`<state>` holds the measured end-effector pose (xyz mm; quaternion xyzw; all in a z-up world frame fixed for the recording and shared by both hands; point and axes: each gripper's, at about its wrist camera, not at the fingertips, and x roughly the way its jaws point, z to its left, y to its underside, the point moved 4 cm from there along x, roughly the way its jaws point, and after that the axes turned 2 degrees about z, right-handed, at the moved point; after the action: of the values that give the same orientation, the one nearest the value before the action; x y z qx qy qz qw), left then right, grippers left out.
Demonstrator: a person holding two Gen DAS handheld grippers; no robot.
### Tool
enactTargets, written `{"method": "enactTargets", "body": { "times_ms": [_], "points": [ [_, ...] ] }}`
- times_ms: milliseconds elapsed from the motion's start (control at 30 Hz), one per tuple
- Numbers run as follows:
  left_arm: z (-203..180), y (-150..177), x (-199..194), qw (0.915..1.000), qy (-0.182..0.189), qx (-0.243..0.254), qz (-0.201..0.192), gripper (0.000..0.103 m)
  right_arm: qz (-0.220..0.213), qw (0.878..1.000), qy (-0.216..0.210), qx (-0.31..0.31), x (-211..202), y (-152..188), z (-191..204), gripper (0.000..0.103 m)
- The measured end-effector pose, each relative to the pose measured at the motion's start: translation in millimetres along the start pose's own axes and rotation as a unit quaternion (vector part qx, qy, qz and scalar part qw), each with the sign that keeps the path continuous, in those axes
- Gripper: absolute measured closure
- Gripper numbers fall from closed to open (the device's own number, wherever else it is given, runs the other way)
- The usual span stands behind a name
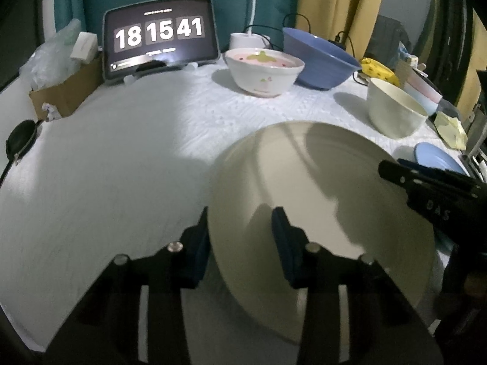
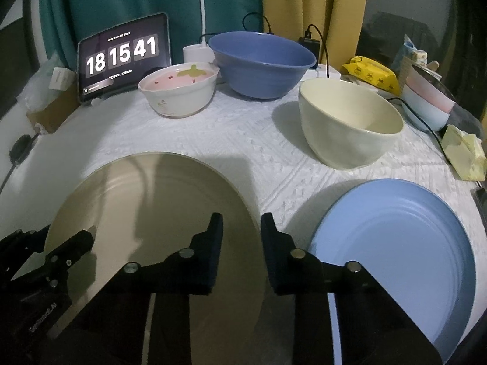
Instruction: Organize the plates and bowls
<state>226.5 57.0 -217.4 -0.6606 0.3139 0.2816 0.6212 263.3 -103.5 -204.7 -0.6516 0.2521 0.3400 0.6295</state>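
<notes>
A beige plate (image 1: 322, 200) (image 2: 146, 210) lies on the white tablecloth. My left gripper (image 1: 242, 222) is open, its fingers straddling the plate's left rim. My right gripper (image 2: 240, 228) is open, its fingers straddling the plate's right rim; it shows in the left wrist view (image 1: 426, 188). A light blue plate (image 2: 395, 249) (image 1: 438, 158) lies to the right. A cream bowl (image 2: 350, 121) (image 1: 395, 109), a big blue bowl (image 2: 261, 64) (image 1: 319, 57) and a white bowl with pink inside (image 2: 179, 91) (image 1: 263, 71) stand behind.
A tablet showing a clock (image 1: 161, 38) (image 2: 121, 54) stands at the back. A cardboard box (image 1: 64, 91) is at back left. Yellow packets (image 2: 371, 74), stacked pastel bowls (image 2: 426, 103), cables and a yellow cloth (image 2: 465, 155) crowd the right edge.
</notes>
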Motion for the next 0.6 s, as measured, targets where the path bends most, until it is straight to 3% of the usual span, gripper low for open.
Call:
{"method": "enactTargets", "body": {
  "times_ms": [600],
  "points": [
    [-19.9,2.5,-31.7,0.9995,0.013,0.010,-0.026,0.063,-0.040,0.999,-0.006,0.014,-39.5,7.3,-14.2,0.081]
  ]
}}
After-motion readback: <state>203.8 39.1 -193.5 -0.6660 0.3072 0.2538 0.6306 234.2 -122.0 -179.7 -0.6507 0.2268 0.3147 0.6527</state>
